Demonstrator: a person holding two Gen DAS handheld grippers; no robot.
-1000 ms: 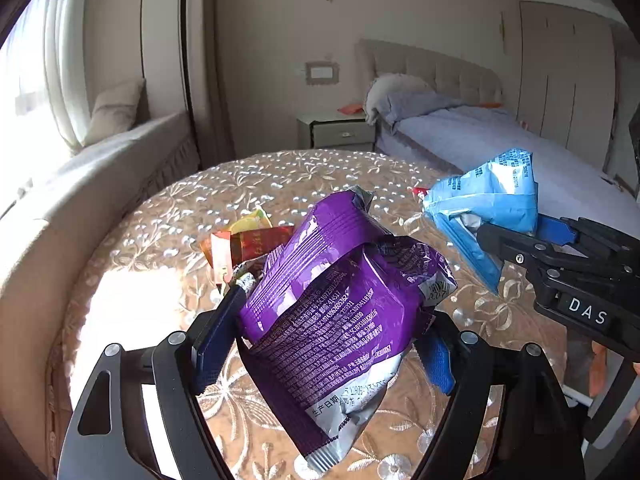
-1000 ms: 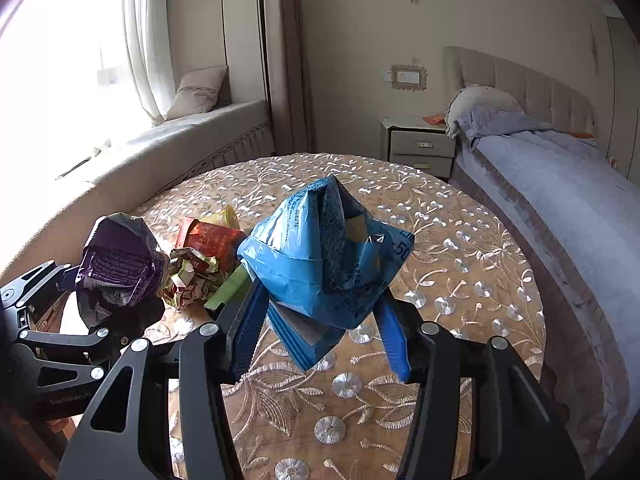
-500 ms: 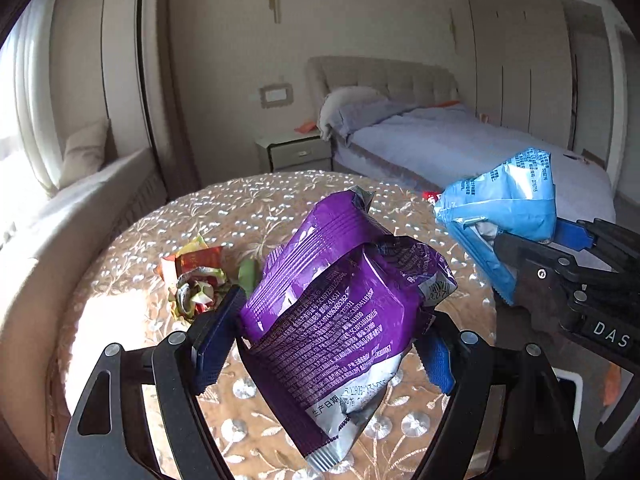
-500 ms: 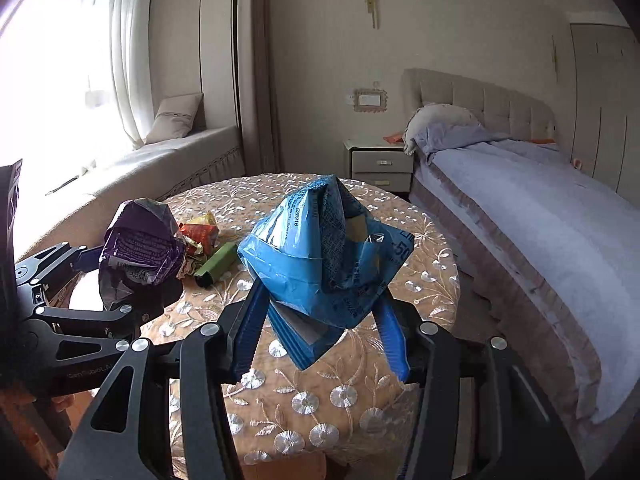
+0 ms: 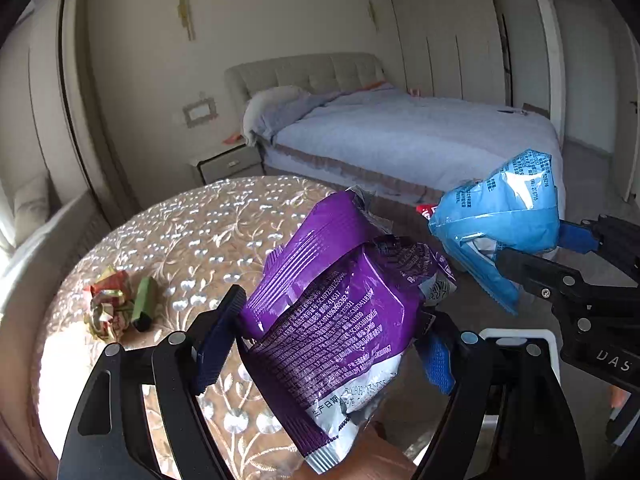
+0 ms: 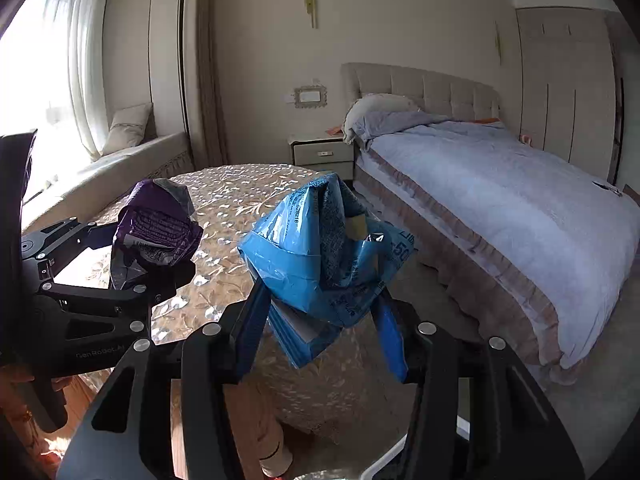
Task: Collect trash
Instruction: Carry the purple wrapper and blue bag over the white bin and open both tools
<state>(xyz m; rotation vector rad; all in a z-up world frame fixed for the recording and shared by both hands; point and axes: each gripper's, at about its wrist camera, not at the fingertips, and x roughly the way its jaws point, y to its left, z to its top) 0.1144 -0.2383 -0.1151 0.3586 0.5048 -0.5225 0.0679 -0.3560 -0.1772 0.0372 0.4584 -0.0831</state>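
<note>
I have both grippers loaded: the left gripper (image 5: 328, 340) is clamped on the purple bag (image 5: 340, 312), its blue pads pinching the crumpled middle so the long axis runs up and away from me, the silver end hanging down toward the wrist. The right gripper (image 6: 320, 320) is closed on the blue bag (image 6: 324, 256), which bunches up above the pads with a folded tail drooping below them. Both bags are in the air, off the edge of the table (image 5: 192, 232), the blue one to the right of the purple and near it but not touching. What the next move turns on, as I judge it, is the white rim (image 5: 516, 336) showing low in the left view, just behind my right finger and under the right gripper — probably the bin, though I can't see its mouth. It lies down and to the right of the left jaws, so the right hand is the nearer one to drop first. The wrappers (image 5: 108, 308) and a green scrap (image 5: 144, 304) lie on the far left of the table, well apart from both hands — left hand's reach later.
</note>
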